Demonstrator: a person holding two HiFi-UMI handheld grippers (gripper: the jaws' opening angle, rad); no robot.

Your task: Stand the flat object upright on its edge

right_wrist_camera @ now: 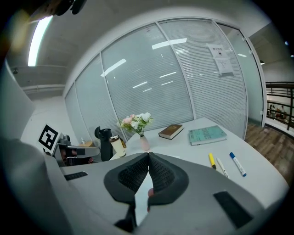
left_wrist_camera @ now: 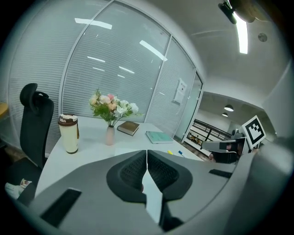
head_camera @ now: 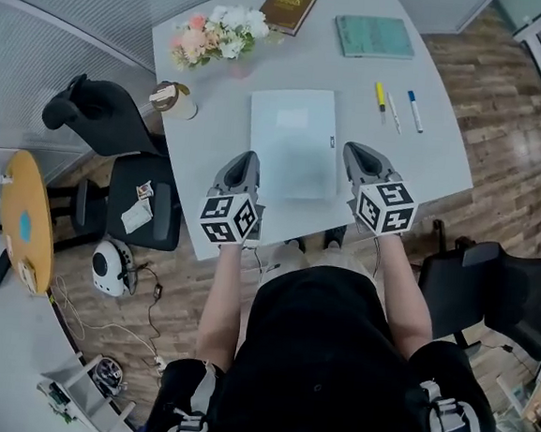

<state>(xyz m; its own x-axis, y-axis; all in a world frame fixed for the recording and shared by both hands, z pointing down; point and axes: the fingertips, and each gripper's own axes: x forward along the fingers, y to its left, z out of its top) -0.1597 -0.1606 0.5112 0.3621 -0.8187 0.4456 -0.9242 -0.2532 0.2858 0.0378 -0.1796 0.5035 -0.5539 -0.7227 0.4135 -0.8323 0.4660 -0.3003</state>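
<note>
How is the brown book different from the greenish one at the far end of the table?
The brown book is dark, the greenish book pale teal. The brown book looks thicker and smaller across, the greenish book thinner and wider. The brown book lies right beside the flowers, the greenish book farther from them. Both are closed and lie flat on the white table.

Smooth, matt white desk (head_camera: 426, 158); on it a pale blue flat rectangular sheet (head_camera: 293, 142), smooth, faintly sheened. Brown wood-plank floor (head_camera: 514, 119), glossy. Left tool (left_wrist_camera: 147, 152) and right tool (right_wrist_camera: 148, 156): matt grey plastic shells, ribbed black pads (left_wrist_camera: 131, 172).
</note>
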